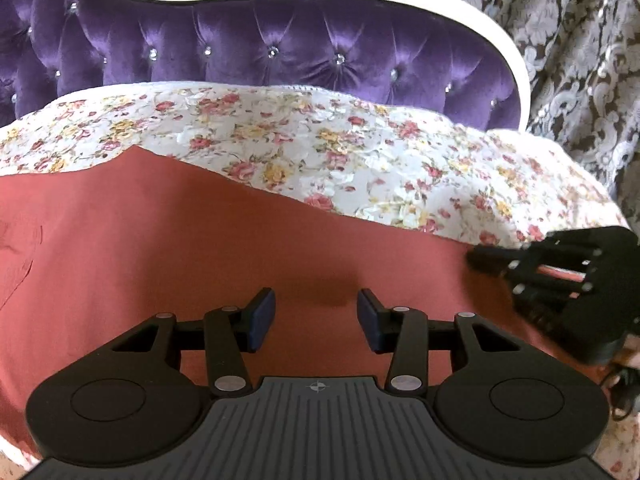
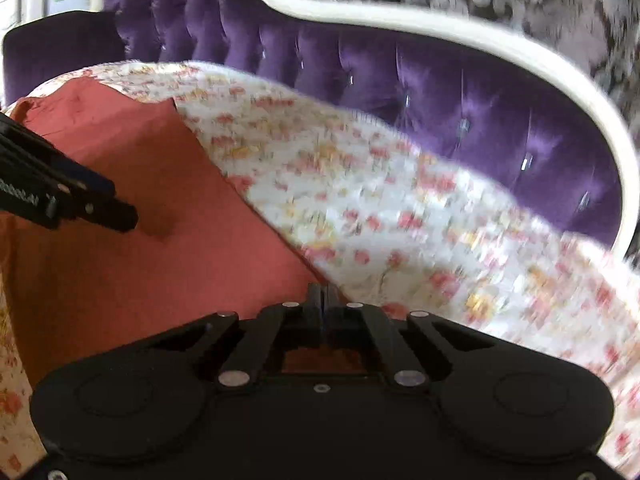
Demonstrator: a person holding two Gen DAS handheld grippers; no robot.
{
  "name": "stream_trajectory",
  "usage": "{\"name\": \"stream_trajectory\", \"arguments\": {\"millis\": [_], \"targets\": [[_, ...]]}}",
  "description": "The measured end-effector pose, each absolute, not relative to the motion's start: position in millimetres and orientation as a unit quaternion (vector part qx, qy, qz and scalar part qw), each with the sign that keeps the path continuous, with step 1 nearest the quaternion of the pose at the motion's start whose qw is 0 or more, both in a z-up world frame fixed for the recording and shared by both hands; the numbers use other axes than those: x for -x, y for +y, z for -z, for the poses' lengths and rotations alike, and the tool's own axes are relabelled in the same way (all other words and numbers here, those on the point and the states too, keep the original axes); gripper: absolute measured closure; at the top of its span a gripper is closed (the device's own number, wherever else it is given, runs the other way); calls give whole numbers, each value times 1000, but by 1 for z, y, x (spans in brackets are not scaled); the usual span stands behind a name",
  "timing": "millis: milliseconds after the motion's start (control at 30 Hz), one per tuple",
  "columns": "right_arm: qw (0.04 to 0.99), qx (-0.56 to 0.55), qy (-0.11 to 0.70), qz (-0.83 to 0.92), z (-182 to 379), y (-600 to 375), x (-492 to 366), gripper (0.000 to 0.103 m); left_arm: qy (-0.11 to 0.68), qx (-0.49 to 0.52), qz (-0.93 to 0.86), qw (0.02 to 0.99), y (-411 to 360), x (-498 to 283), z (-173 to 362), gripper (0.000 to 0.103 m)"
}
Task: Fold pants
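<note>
Looking through left wrist: I'm hovering my left gripper (image 1: pixel 316 320), fingers apart, over the terracotta pants (image 1: pixel 180 248) lying on the floral bedspread (image 1: pixel 320 140); they're running lengthwise left to right.
Looking through right wrist: my right gripper (image 2: pixel 323 300) is pinching the pants' edge, fingers together.
Risking: fabric slipping free, since the pinch looks shallow.

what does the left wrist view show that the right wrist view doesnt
Only the left wrist view shows the left gripper head-on, jaws apart over the pants, with nothing between its pads.

Only the right wrist view shows the right gripper head-on with its fingers together at the pants' edge, though blur hides whether cloth is pinched. It also shows a dark purple cushion at far left.

Both share the reddish pants, the floral bedspread, the purple tufted headboard and the patterned curtain.
</note>
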State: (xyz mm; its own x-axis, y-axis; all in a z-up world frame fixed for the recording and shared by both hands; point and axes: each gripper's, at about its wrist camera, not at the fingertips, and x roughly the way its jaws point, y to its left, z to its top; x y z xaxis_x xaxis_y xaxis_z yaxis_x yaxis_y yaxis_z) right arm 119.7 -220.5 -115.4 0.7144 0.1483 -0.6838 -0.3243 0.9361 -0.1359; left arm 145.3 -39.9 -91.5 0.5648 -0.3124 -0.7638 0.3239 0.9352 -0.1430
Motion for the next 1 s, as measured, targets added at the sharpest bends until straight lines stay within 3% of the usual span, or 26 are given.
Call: {"name": "stream_trajectory", "arguments": {"millis": [67,100,133,200,300,333,567,800,900,1000], "targets": [[923,115,346,-123,116,-223,-115,91,456,-26,180,871,-46,-149,103,60],[926,103,344,-114,112,-228,-111,76,451,-37,181,873,-48,-147,107,60],[931,81,340,-102,106,-237,-105,68,443,-52,184,876,-50,-144,107,59],[940,32,331,-77,95,-258,-88,68,436,-78,183,878,-54,-140,108,59],[942,-36,333,-11,84,-303,-53,44,433,-84,181,879,-56,-139,109,59],[942,-53,332,14,82,-320,-40,42,434,-83,181,879,-56,-140,109,59],[922,-123,339,140,94,-409,33,42,432,-88,180,879,-57,-138,108,59],[924,-106,346,126,109,-420,28,43,438,-91,179,876,-58,-140,108,59],[921,-119,353,114,112,-421,22,78,439,-95,179,875,-58,-140,108,59],[928,-101,338,123,104,-415,24,81,439,-95,177,876,-59,-140,107,59]]}}
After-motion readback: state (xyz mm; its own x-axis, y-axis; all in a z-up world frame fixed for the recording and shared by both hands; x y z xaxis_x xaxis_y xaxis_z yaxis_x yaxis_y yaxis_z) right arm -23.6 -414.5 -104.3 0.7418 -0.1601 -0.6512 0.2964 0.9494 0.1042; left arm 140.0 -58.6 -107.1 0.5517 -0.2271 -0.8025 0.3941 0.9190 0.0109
